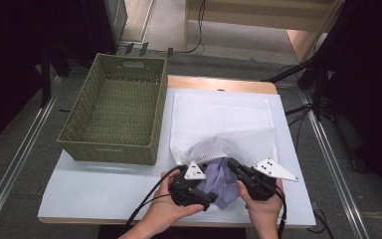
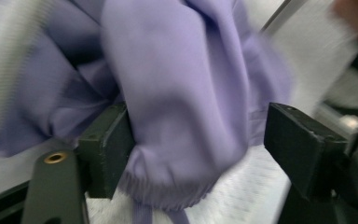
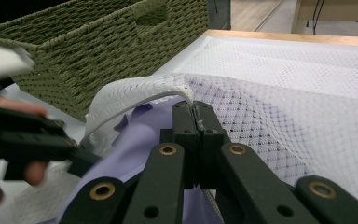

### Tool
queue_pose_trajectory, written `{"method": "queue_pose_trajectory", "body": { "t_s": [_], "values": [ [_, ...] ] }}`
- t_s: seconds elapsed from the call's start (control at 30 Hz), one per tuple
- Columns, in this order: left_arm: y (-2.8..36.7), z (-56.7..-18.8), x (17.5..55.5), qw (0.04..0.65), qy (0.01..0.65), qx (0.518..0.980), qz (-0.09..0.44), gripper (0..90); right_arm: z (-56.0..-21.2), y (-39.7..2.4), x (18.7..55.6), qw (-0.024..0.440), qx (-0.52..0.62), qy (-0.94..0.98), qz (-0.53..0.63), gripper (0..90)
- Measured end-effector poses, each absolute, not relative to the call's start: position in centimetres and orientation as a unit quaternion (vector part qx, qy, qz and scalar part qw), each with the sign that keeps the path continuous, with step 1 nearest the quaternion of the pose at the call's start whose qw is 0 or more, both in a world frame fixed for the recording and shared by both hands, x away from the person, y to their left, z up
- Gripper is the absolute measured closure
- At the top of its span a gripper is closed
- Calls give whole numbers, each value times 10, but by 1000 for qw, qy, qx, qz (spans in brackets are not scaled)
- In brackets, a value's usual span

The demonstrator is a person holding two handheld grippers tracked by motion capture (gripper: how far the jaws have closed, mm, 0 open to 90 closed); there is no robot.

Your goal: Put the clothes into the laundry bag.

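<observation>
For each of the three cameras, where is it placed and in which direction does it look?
High view: above the near table edge, looking forward and down at the woven green basket and white mesh laundry bag; both hands show.
Left gripper view: on the left hand-held gripper, facing the purple cloth garment between its parted jaws.
Right gripper view: on the right hand-held gripper, pinching the bag's rim, facing the basket.
All three share the garment.
</observation>
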State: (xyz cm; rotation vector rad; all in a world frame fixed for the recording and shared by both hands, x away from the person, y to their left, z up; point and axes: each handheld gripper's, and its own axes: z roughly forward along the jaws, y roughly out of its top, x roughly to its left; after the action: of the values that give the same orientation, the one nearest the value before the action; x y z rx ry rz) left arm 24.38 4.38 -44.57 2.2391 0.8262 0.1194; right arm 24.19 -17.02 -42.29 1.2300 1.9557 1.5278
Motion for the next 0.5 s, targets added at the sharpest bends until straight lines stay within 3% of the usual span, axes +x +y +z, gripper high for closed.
{"method": "queue_pose_trajectory", "body": {
  "t_s": [0.03,0.1,0.23,0.5],
  "values": [
    [40,-448,245,356,318,877,61,411,-423,-169,241,185,435,695,541,900],
    [35,-450,248,344,313,883,64,502,-423,-169,240,183,435,696,541,900],
    [31,-450,251,343,311,885,56,785,-423,-170,239,184,434,696,541,900],
    [30,-437,259,420,366,824,106,802,-416,-171,236,178,433,688,554,900]
  ]
}}
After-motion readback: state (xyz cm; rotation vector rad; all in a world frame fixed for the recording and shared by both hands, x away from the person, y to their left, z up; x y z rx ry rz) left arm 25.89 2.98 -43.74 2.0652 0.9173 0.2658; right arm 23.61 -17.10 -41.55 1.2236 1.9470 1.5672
